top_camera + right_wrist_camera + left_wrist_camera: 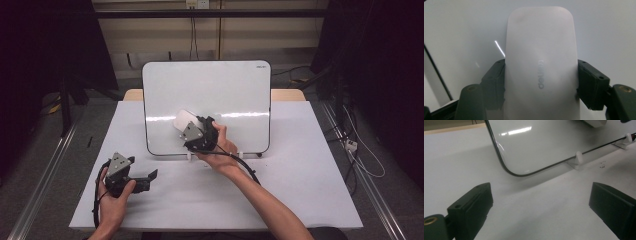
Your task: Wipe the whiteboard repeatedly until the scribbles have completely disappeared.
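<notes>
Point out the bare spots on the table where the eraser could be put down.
Bare: the white table right of the propped whiteboard, and the front strip between both forearms. Crowded: the board's lower middle, where the right tongs clamp the white oblong eraser, and the front-left corner by the left tongs.

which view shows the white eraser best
The right gripper view: the white rounded plastic eraser sits large between the right tool's jaws, its grey lettering visible. The high view shows it small against the whiteboard; the left gripper view catches just an edge.
</notes>
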`<state>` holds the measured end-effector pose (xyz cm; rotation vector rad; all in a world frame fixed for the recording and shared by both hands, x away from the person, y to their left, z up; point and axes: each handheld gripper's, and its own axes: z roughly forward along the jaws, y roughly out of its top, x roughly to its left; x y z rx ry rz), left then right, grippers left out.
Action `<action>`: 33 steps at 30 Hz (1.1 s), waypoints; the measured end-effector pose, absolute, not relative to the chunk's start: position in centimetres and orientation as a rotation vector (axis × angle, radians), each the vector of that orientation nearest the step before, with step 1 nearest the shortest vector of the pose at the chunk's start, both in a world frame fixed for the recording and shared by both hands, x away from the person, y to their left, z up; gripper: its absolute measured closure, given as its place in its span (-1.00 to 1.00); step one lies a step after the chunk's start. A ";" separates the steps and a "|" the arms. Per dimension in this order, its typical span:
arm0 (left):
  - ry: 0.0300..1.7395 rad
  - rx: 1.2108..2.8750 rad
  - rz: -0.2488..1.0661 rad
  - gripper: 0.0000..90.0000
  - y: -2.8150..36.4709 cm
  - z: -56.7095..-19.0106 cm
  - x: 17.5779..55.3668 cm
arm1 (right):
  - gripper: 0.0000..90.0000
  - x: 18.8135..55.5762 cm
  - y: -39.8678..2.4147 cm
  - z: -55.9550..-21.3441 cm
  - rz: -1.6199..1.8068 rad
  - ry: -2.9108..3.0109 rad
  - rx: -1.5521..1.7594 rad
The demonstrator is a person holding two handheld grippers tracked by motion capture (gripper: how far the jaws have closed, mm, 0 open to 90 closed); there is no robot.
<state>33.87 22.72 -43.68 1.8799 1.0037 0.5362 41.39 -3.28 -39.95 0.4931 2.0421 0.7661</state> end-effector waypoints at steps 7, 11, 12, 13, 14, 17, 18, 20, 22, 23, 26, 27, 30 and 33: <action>1.002 1.880 0.536 -0.89 22.7 -43.7 33.9 | -0.30 40.5 -2.4 -40.9 0.741 2.078 0.442; 1.010 1.883 0.532 -0.89 22.9 -43.8 34.0 | -0.30 40.4 -2.5 -40.9 0.738 2.078 0.424; 1.010 1.879 0.533 -0.89 22.9 -43.7 34.0 | -0.30 40.4 -2.5 -40.9 0.736 2.082 0.419; 1.011 1.876 0.533 -0.89 22.9 -43.7 33.9 | -0.30 40.5 -2.6 -40.8 0.736 2.088 0.407; 1.010 1.876 0.533 -0.89 23.0 -43.7 33.9 | -0.30 40.5 -2.7 -40.8 0.734 2.081 0.418; 1.010 1.877 0.531 -0.89 23.1 -43.7 33.9 | -0.30 41.0 -3.6 -40.2 0.743 2.065 0.451; 1.014 1.872 0.532 -0.89 23.1 -43.7 33.9 | -0.30 41.2 -4.0 -39.9 0.752 2.057 0.473; 1.013 1.871 0.535 -0.89 23.1 -43.6 33.9 | -0.30 41.7 -4.8 -39.3 0.759 2.041 0.500; 1.014 1.871 0.535 -0.89 23.1 -43.6 33.8 | -0.30 42.1 -5.5 -38.8 0.775 2.020 0.543; 1.016 1.871 0.532 -0.89 23.1 -43.7 33.9 | -0.30 42.4 -5.9 -38.4 0.777 2.011 0.556; 1.016 1.871 0.532 -0.89 23.0 -43.7 33.9 | -0.30 43.1 -7.0 -37.4 0.792 1.983 0.614; 1.015 1.872 0.532 -0.89 23.1 -43.7 33.8 | -0.30 43.4 -7.4 -37.2 0.797 1.978 0.628; 1.016 1.871 0.535 -0.89 23.1 -43.7 33.8 | -0.30 43.9 -8.3 -36.4 0.794 1.961 0.655; 1.016 1.868 0.533 -0.89 23.2 -43.7 33.8 | -0.30 44.6 -9.3 -35.5 0.803 1.940 0.691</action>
